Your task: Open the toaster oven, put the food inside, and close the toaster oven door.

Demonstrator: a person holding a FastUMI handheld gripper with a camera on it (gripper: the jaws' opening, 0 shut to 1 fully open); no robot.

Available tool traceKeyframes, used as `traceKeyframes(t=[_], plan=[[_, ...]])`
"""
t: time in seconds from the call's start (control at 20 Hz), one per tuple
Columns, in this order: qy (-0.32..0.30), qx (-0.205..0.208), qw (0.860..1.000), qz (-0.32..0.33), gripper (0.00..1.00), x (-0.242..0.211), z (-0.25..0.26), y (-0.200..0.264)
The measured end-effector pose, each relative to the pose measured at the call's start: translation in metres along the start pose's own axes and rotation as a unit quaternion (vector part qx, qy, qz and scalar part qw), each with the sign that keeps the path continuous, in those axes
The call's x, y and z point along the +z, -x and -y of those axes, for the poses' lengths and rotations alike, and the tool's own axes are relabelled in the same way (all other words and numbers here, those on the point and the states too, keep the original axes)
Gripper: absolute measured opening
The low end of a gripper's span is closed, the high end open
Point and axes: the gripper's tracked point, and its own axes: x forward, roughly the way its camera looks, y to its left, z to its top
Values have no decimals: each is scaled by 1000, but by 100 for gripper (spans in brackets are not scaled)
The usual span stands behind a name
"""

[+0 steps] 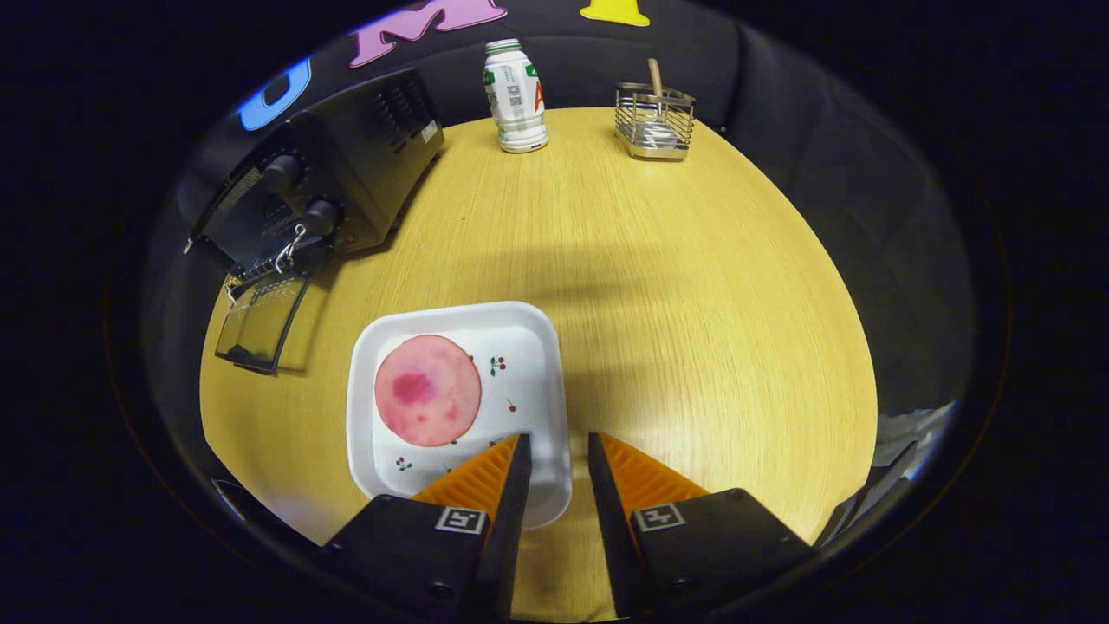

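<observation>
The tongs hang with fingers apart, holding nothing, over the near right corner of the white plate. On that plate lies the food, a thin pink round slice, probably soft, floppy and slippery; pinching its edge looks wisest. Beyond to the left on the tabletop stands the toaster oven, its door already down.

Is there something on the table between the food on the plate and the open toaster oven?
Nothing visible. The pink round food lies on the white plate, just ahead of the open, empty gripper. Only bare table separates the plate from the toaster oven, whose door is folded down.
</observation>
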Motion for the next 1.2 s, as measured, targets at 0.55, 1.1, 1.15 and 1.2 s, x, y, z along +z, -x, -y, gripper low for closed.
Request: traceKeyframes(t=[0.55,1.1,1.15,1.2], plan=[[-65,39,996,-43,6,-7,-2,2],[-293,153,944,-21,5,-25,-28,37],[-316,159,935,-19,5,-25,-29,40],[-338,164,927,-14,5,-24,-30,44]])
